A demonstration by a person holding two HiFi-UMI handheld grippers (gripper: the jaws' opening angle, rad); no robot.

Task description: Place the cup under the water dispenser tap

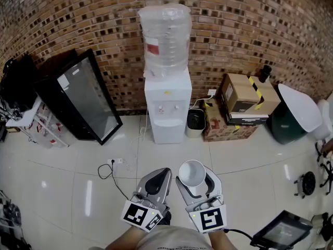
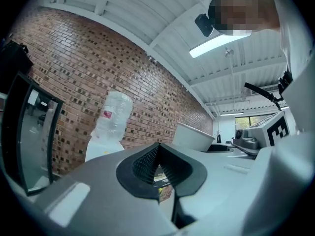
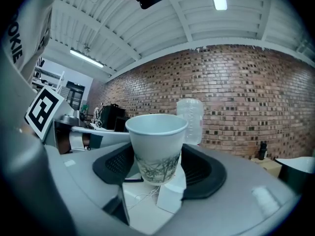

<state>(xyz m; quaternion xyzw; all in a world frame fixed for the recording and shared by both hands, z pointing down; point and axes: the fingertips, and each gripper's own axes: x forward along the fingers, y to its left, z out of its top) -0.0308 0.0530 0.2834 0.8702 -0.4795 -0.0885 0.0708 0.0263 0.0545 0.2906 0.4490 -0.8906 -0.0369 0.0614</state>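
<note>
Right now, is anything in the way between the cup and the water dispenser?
No, nothing visible. Only bare floor lies between the cup and the dispenser; a cable lies off to the left.

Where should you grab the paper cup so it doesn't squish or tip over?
Grip the paper cup on its lower wall, coming in from the side with one pad on each side, as the right gripper does. The cup stands upright and narrows downward, so its wider top should keep it from slipping through, and the open rim stays free. The thin wall would probably dent, so squeeze gently.
</note>
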